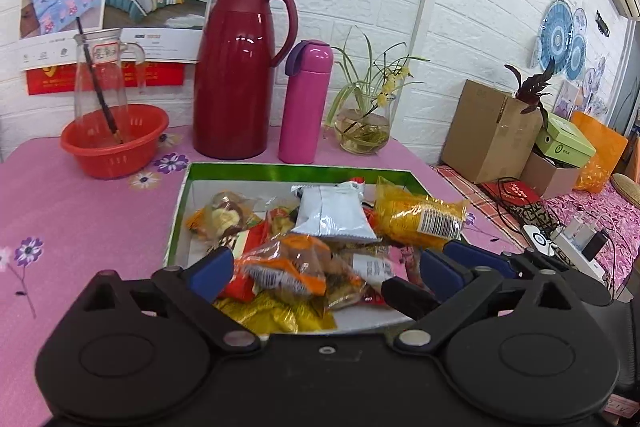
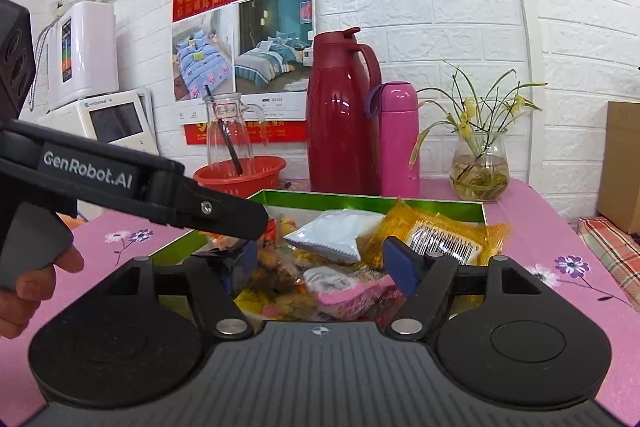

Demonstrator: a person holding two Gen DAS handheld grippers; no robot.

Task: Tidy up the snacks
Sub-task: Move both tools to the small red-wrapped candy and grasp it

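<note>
A green-rimmed box (image 1: 280, 171) on the pink table holds a heap of snack packets: a white one (image 1: 332, 213), a yellow one (image 1: 420, 217) and an orange one (image 1: 288, 263). My left gripper (image 1: 326, 273) is open over the box's near side, its blue pads either side of the orange packet. My right gripper (image 2: 320, 263) is open above a pink packet (image 2: 348, 293) in the same box (image 2: 372, 202). The white packet (image 2: 332, 235) and yellow packet (image 2: 440, 239) lie beyond it. The left gripper's body (image 2: 120, 183) crosses the right wrist view at left.
Behind the box stand a red thermos jug (image 1: 236, 67), a pink bottle (image 1: 306, 103), a glass vase with a plant (image 1: 364, 131) and a red basket holding a glass carafe (image 1: 114, 139). Cardboard boxes (image 1: 488, 131) and a power strip (image 1: 572, 239) lie to the right.
</note>
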